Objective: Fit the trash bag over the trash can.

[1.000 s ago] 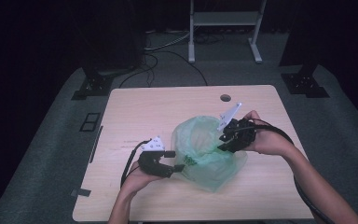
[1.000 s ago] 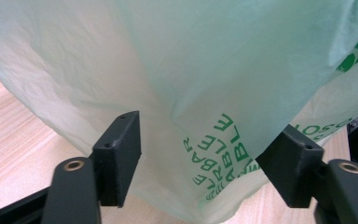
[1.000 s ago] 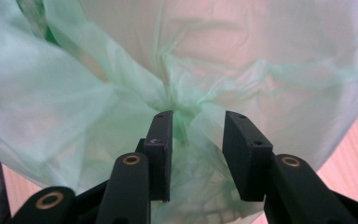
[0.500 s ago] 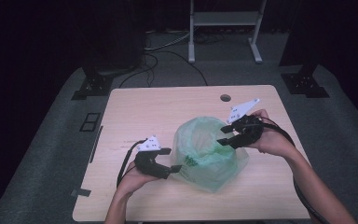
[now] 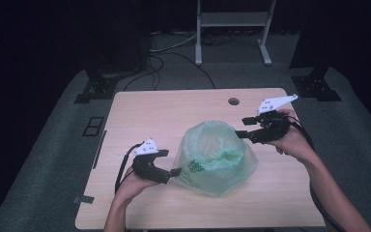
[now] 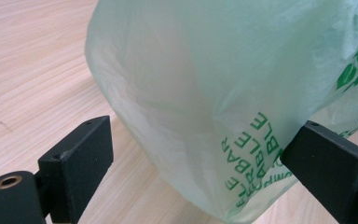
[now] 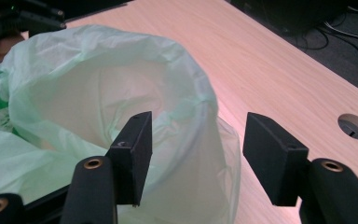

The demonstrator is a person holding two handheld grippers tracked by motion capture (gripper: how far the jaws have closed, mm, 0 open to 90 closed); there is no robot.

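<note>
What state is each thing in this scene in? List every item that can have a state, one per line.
Green plastic bag: mouth open, standing puffed up on the table, not gripped.
Left gripper: open, jaws just opening, bag's edge loose between them.
Right gripper: open, jaws just opening, nothing between them, clear of the bag.

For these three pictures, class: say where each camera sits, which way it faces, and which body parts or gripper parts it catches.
High view: above the person's side, facing forward and down; both forearms, left gripper, right gripper.
Left gripper view: on that gripper, facing the green bag; its two black jaws, apart.
Right gripper view: on that gripper, facing the bag's mouth; its jaws, apart.
Shared: bag and wooden table.
</note>
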